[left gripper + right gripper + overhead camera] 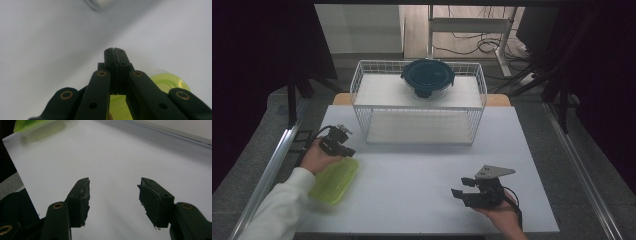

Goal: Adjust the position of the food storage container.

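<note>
A translucent yellow-green box (334,180) lies on the white table (422,165) at the front left, just below my left hand. My left gripper (344,149) hovers at the box's far end, jaws shut with nothing between them. In the left gripper view the closed fingertips (115,51) point over bare table, with the green box (167,80) behind and below them. My right gripper (462,187) rests near the front right, open and empty. In the right gripper view that gripper (113,192) faces the green box (37,127) far across the table.
A white wire basket (419,107) stands upside down at the table's back middle. A round glass container with a dark blue lid (428,77) sits on top of it. Metal rails run along both sides of the table.
</note>
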Demonstrator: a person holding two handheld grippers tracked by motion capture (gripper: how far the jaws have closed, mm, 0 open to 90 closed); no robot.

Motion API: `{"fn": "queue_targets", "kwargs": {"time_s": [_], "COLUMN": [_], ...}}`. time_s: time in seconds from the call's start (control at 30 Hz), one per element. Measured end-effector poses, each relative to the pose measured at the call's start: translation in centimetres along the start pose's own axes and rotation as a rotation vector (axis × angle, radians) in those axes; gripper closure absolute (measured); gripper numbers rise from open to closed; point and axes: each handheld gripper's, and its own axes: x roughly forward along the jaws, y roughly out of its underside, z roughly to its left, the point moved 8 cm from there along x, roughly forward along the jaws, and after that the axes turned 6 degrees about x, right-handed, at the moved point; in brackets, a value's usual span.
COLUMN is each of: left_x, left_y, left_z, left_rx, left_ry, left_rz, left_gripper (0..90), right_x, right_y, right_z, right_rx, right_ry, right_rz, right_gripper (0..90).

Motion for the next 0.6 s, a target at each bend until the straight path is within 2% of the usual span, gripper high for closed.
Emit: {"fn": "queue_targets", "kwargs": {"time_s": [0.03,0.07,0.13,0.2,0.3,0.4,0.47,0.5,0.53,0.57,0.6], "left_x": [0.0,-0.1,-0.8,-1.6,-3.9,-5.8,-6.1,-6.8,-6.9,-6.9,-6.6], "left_y": [0.3,0.4,0.3,0.2,0.9,2.6,3.1,4.8,5.4,5.4,6.6], "left_z": [-1.2,-1.7,-2.1,-2.0,-1.0,0.3,0.7,1.7,2.0,2.0,2.6], "left_rx": [0.026,0.036,0.046,0.031,-0.046,-0.098,-0.112,-0.153,-0.174,-0.174,-0.202], "left_ry": [0.004,0.002,-0.012,-0.019,-0.037,-0.081,-0.091,-0.116,-0.117,-0.117,-0.115], "left_rz": [0.003,0.001,-0.018,-0.048,-0.105,-0.117,-0.115,-0.108,-0.107,-0.107,-0.101], "left_gripper": [90.0,90.0,90.0,90.0,90.0,90.0,90.0,90.0,90.0,90.0,90.0], "right_x": [0.0,0.0,0.1,0.1,0.2,0.1,0.1,0.1,0.1,0.1,0.1], "right_y": [0.0,-0.1,-0.2,-0.2,-0.2,-0.1,0.0,0.0,0.0,0.0,0.0], "right_z": [0.1,0.2,0.3,0.3,0.2,0.1,0.0,-0.1,-0.1,-0.1,-0.1], "right_rx": [0.000,-0.004,-0.008,-0.005,-0.003,-0.001,0.001,0.005,0.005,0.005,0.004], "right_ry": [-0.003,-0.004,-0.005,-0.005,-0.004,-0.004,-0.004,0.000,0.000,0.000,0.001], "right_rz": [-0.001,0.000,-0.001,-0.001,0.001,0.004,0.003,0.004,0.005,0.005,0.004], "right_gripper": [41.3,41.3,41.3,41.3,41.3,41.3,41.3,41.3,41.3,41.3,41.3]}}
